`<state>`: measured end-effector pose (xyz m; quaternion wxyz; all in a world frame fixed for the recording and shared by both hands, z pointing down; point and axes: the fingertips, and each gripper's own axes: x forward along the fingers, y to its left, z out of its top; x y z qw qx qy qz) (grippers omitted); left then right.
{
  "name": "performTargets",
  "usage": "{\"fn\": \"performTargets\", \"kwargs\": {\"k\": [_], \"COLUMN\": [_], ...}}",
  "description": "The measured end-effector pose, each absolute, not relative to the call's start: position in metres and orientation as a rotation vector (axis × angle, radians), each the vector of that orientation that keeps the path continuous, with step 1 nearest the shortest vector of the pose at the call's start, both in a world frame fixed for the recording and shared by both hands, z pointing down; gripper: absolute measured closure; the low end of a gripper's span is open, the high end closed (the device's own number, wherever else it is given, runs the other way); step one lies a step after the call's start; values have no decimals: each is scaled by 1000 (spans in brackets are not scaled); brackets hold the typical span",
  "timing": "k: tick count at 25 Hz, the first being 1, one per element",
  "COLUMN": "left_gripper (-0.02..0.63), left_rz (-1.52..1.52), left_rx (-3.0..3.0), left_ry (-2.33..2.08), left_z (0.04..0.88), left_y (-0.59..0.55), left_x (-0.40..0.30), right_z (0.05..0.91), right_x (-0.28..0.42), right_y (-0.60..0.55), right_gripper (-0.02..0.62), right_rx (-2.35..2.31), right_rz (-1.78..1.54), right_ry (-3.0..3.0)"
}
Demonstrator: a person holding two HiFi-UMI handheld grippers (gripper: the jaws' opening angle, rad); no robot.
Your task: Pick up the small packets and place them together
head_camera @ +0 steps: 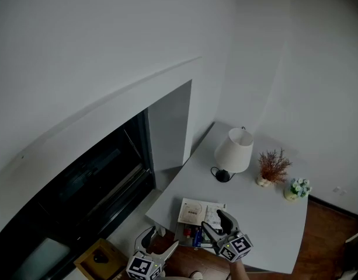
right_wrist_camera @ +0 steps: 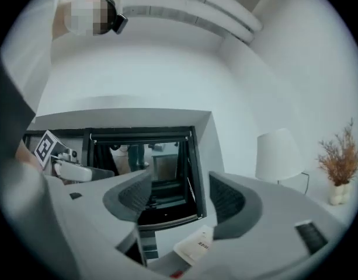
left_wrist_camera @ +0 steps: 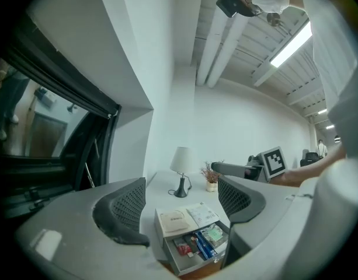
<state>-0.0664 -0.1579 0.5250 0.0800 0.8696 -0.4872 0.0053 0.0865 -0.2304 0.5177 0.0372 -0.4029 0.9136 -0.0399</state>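
**Both grippers empty, packets lying in the open drawer**

Your left gripper [head_camera: 158,245] sat at the 7 o'clock corner of the head view. Its jaws were well apart with nothing between them, and its dark pads were dimpled like mesh. At its 1 o'clock, on the near edge of the white table [head_camera: 266,226], the small grey drawer [left_wrist_camera: 184,267] stood pulled out. The small packets [left_wrist_camera: 199,244] lay in it side by side: thin, flat sachets in red, blue and green that looked glossy and slippery (foil or film, I could not tell which). Two pale paper leaflets [head_camera: 192,210] rested flat on the unit's top.

Your right gripper [head_camera: 218,225] hovered just at 3 o'clock of the drawer, pointed level. It was also held wide and gripping nothing.

The packets were already grouped in one place. That fitted either a finished gathering or a store you had yet to draw from, and the scene did not settle which. Any further pick would have called for tipping a jaw pair down into the shallow tray and pinching one thin edge cleanly.

At 12 o'clock of the right gripper stood the lamp [head_camera: 234,151], a matte white tapered shade on a dark foot. Right of it came a brittle russet dried sprig [head_camera: 274,165], then a small posy pot [head_camera: 297,188].
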Motion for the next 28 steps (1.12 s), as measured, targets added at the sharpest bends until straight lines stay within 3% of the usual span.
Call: {"fn": "performTargets", "kwargs": {"k": [1, 2, 4, 5, 8, 18, 28], "left_gripper": [232, 232, 232, 232, 232, 232, 232], "left_rz": [18, 22, 34, 37, 39, 49, 64], "left_rx": [2613, 2627, 2656, 2669, 2690, 2725, 2699], "left_ry": [-1441, -1425, -1396, -1383, -1348, -1285, -1325], "left_z": [524, 523, 521, 520, 519, 518, 520], "left_y": [-160, -162, -166, -168, -169, -169, -161], "left_x": [-62, -58, -49, -45, -37, -23, -38], "right_z": [513, 509, 506, 507, 522, 538, 543], "right_x": [91, 96, 102, 105, 115, 132, 104], "right_y": [-222, -214, -196, -188, -178, -173, -165], "right_gripper": [234, 219, 230, 283, 302, 304, 304], "right_rx": [-1262, -1283, -1296, -1299, -1390, -1526, -1388], "right_rz": [-99, -71, 23, 72, 102, 5, -68], "right_ry": [2792, 2786, 2807, 2828, 2882, 2887, 2944]}}
